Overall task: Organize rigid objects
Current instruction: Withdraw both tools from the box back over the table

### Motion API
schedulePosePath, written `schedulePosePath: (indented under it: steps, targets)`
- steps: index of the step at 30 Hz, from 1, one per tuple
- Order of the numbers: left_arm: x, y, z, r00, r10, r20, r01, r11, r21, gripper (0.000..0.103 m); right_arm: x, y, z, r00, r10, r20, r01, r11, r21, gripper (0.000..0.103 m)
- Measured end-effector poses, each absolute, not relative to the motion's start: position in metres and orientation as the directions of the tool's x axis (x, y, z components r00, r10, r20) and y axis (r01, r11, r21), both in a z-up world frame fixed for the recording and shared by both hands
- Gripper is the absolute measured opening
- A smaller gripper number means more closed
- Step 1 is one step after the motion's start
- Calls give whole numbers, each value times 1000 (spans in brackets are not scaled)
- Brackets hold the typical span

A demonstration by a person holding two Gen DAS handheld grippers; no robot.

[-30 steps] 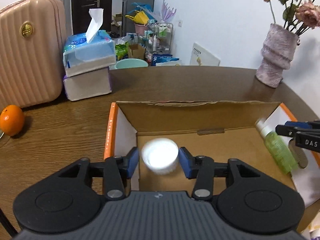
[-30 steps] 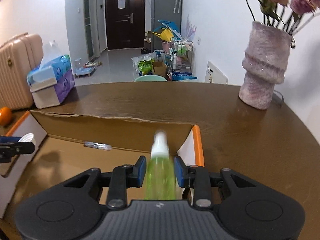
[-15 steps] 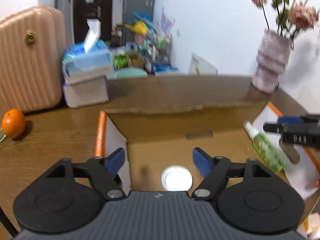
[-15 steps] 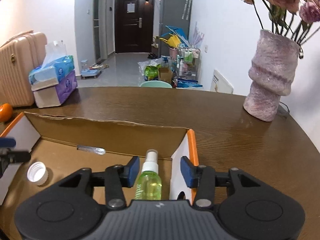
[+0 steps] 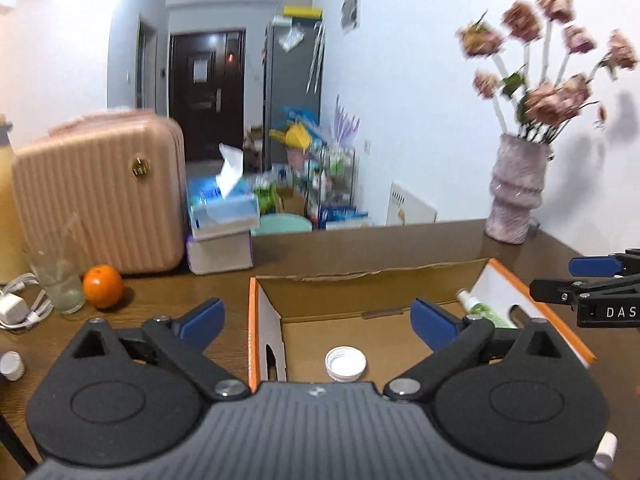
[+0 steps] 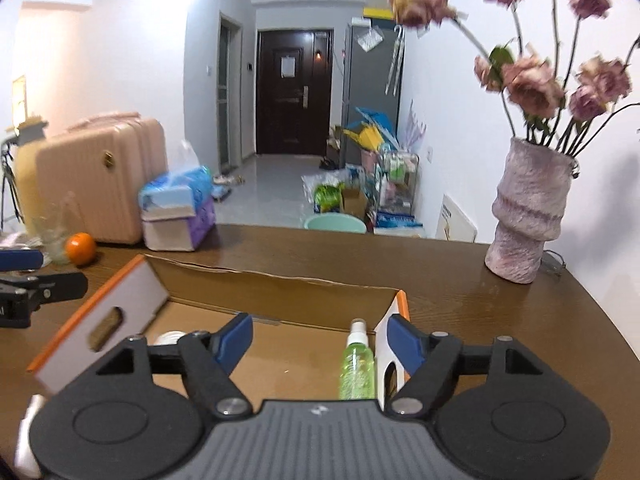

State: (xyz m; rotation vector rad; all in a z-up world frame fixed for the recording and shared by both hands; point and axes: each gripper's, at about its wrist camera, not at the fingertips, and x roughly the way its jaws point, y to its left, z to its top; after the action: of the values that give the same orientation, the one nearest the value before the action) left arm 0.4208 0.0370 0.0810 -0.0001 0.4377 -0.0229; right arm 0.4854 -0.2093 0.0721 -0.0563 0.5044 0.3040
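Placement step looks done. White plastic screw cap lies on the floor of the open orange-edged cardboard box; green spray bottle rests against its right wall. Left tool and right tool both spread wide, empty. Next: fetch the small white item, possibly another cap, left of the box on the wooden surface.

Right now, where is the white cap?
The white cap lies open side up on the floor of the cardboard box, nearer its left wall, below the open left gripper.
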Motion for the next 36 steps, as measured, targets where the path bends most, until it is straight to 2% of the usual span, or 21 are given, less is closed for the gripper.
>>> schedulePosePath:
  steps: [5,13,22,27,33,36]
  targets:
    - [366,28,88,941,-45,-335,47,999,-2,103,428,-217,79,877,282,-389,-301,953,11,85]
    - [284,15,80,960,-37,-277,36,999,-11,103,340,-229,73,911,289,-295,-298,954,14,91]
    - [190,-7,65,979,-75,-189,89,993,71,103,241,-244,48,920,305,-246,-297,952,72,97]
    - [146,-15,49,980,-67,-187,91,988,124,103,195,-247,27,920,314,-233,-304,949,79,97]
    - [110,-18,33,974,-101,-204,126,985,116,103,157,-249,14,921,297,-252,-290,955,66,97]
    - [106,-18,28,974,-80,-214,107,987,120,103,141,-251,12,921,302,-244,-293,953,75,98]
